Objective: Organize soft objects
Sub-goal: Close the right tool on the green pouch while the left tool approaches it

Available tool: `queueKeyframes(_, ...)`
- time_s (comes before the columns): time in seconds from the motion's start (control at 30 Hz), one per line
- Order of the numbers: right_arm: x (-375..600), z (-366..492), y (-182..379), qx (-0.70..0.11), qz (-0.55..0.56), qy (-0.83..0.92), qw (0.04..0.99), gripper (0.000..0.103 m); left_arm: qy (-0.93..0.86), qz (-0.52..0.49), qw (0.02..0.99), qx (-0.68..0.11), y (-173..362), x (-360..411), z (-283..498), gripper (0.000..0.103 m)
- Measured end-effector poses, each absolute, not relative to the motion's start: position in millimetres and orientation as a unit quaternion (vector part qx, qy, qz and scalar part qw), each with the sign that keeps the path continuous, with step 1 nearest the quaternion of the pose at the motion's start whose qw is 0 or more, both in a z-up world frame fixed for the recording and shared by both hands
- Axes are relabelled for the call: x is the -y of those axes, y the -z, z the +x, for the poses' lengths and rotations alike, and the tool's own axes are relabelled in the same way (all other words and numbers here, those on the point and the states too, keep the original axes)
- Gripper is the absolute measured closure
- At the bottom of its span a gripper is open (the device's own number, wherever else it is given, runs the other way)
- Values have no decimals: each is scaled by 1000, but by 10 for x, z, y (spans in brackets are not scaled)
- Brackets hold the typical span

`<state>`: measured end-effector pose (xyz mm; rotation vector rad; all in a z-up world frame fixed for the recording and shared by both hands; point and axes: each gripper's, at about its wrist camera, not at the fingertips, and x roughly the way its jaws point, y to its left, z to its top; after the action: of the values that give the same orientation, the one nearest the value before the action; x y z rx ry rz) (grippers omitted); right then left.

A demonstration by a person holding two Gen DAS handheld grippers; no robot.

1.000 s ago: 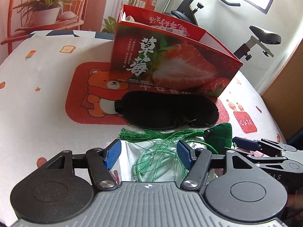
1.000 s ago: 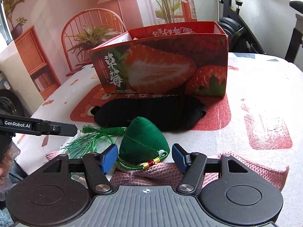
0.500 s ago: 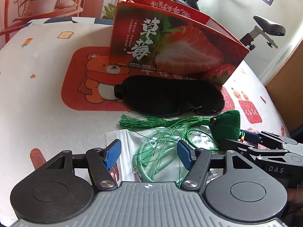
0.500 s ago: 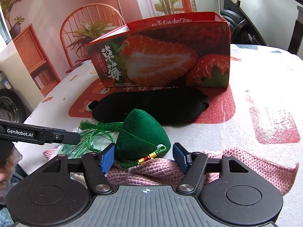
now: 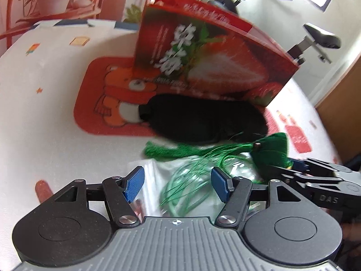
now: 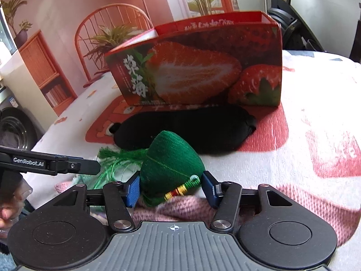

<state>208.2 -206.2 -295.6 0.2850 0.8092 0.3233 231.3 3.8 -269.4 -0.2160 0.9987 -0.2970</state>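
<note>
Your right claw (image 6: 170,186) is closing around the green zongzi-shaped sachet (image 6: 170,162), which lies on the bench (image 6: 315,135) just in front of the black sleep mask (image 6: 191,131) and partly on a pink knitted cloth (image 6: 282,203). The left pad touches its side, but on the right side a small gap is visible, so the grip is not yet complete. Your left claw (image 5: 176,181) hangs open and empty above a clear plastic bag (image 5: 158,180) with a thin green cord inside. The sachet's tassel (image 5: 171,151) lies across this bag. I judge that you are at the pick-up step for the sachet. The next move calls for finishing the squeeze and lifting it gently toward the strawberry box (image 6: 203,67), which seems the place for the soft things. Take care that the long tassel does not drag the bag with it.
</note>
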Motion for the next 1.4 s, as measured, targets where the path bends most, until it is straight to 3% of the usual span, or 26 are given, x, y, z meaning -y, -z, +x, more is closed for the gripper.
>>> queueKeyframes(0.63,1766,2446,2837,-373,98,-191,903,50,163,-105,881,-431,2340,62,2605,36)
queueKeyframes(1.03,1715,2409,2866,-375,77,-200,902,48,257,-97,838,-471,2499,499,2813,36)
queueKeyframes(1.13,1711,2398,2859,-373,82,-207,901,49,254,-99,831,-485,2578,521,2852,44)
queueKeyframes(1.27,1720,2392,2835,-372,82,-206,901,51,263,-115,826,-485,2587,450,2879,71)
queueKeyframes(1.4,1737,2399,2727,-356,83,-211,907,51,268,-128,829,-474,2472,392,2926,71)
